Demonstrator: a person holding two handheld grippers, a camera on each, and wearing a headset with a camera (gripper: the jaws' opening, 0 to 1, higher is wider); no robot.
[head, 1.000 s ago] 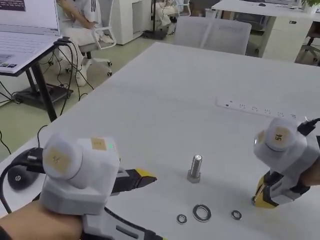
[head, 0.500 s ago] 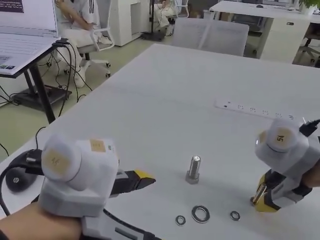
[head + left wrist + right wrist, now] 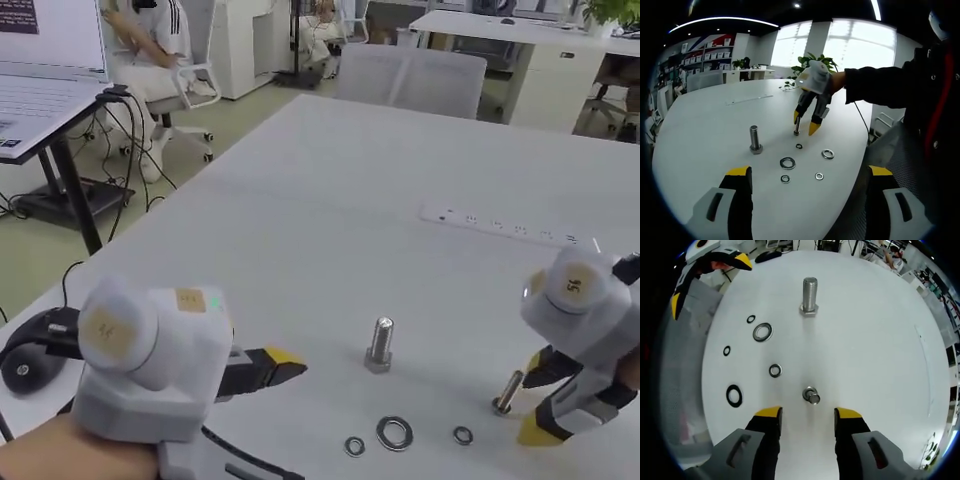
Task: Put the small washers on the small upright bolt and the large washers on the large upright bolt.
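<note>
The large bolt [image 3: 379, 345] stands upright on the white table [image 3: 330, 220], and the small bolt [image 3: 507, 393] stands upright to its right. My right gripper [image 3: 532, 398] is open, its yellow-tipped fingers spread just beside the small bolt [image 3: 811, 395] without touching it. A large washer [image 3: 394, 433] lies flat between two small washers [image 3: 354, 446] [image 3: 462, 436] in front of the bolts. Another large washer [image 3: 733, 395] lies nearer the table edge. My left gripper [image 3: 280, 365] hovers open and empty to the left of the large bolt [image 3: 755, 140].
A white power strip [image 3: 495, 225] lies on the table behind the bolts. Off the left edge are a laptop [image 3: 40, 70] on a stand, cables and a seated person [image 3: 160, 40]. A grey chair [image 3: 410, 75] stands at the far side.
My right gripper has opened and let go of the small bolt, which now stands free on the table. The left gripper has stayed put. The head camera has shifted slightly.
</note>
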